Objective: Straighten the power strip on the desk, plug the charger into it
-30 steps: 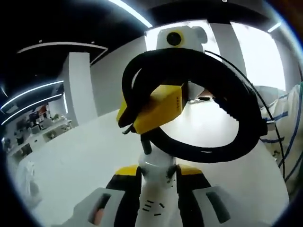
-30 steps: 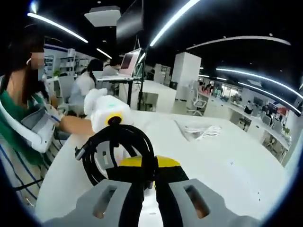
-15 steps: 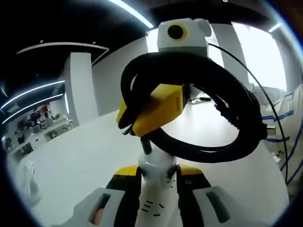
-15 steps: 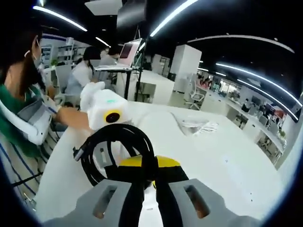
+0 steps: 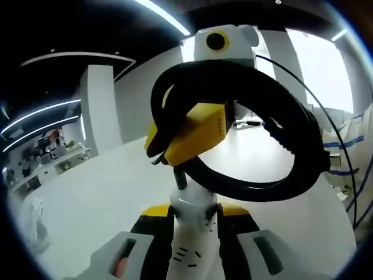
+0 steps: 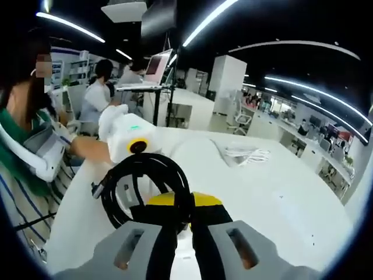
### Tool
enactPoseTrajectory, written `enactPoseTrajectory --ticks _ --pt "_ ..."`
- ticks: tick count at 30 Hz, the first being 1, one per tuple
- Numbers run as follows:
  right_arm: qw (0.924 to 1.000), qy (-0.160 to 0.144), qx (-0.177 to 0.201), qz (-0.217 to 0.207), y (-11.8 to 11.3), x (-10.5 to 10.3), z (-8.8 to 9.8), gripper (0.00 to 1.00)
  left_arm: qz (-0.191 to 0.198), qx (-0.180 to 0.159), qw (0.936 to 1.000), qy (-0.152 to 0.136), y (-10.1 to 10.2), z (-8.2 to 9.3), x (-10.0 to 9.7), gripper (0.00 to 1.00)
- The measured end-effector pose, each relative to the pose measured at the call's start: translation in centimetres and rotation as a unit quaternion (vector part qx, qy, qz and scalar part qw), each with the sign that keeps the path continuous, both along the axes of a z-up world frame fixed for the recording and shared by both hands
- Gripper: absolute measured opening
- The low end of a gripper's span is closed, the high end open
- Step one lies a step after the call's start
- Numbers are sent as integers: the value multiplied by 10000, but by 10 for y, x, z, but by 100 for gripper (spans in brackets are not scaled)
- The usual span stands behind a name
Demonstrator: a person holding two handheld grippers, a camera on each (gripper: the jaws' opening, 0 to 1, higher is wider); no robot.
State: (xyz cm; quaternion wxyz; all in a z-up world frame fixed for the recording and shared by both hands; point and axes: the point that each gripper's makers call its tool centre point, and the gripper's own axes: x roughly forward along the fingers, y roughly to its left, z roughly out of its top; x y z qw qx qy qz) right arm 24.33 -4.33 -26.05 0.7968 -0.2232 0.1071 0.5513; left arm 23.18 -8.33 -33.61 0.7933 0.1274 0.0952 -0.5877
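My left gripper [image 5: 194,214] is shut on the end of a white power strip [image 5: 195,242], which stands up between its jaws. The strip's black cable [image 5: 285,134] leaves its top and curls into a thick coil held in the air above the white desk [image 5: 99,192]. The right gripper [image 5: 189,135] comes in from above with its yellow jaw tips clamped on the coil's left side. In the right gripper view, the right gripper [image 6: 183,211] is shut on the same cable coil [image 6: 119,186]. A white charger with bundled cord [image 6: 245,154] lies farther back on the desk [image 6: 280,198].
A person in green and striped clothes [image 6: 29,157] is at the desk's left edge, a hand [image 6: 87,153] reaching toward the coil. Other people sit at a far desk with a screen [image 6: 156,73]. Thin dark wires [image 5: 341,169] hang at the right of the left gripper view.
Both grips are unchanged. In the left gripper view the right gripper and the coil have risen slightly; the right gripper view has shifted a little.
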Motion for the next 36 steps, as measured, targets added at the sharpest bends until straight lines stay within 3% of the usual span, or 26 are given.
enactPoseTrajectory --ticks 9,15,26,34,36 --pt "9997 -124 -136 -128 1 0 -1 7 3 -62 10000 59 0 -1 1 28" --pt "9987 -362 -325 -137 -1 -2 -1 7 -9 -48 10000 9 -2 -2 0 28" --pt "9989 -389 -202 -164 -2 -2 -1 7 -9 -30 10000 -65 -1 -1 2 28" --pt "9969 -463 -632 -81 -1 -1 -2 8 37 156 9992 -354 29 5 6 29" --pt "9967 -469 -657 -65 -1 -1 -3 8 329 170 9983 -459 45 7 17 27"
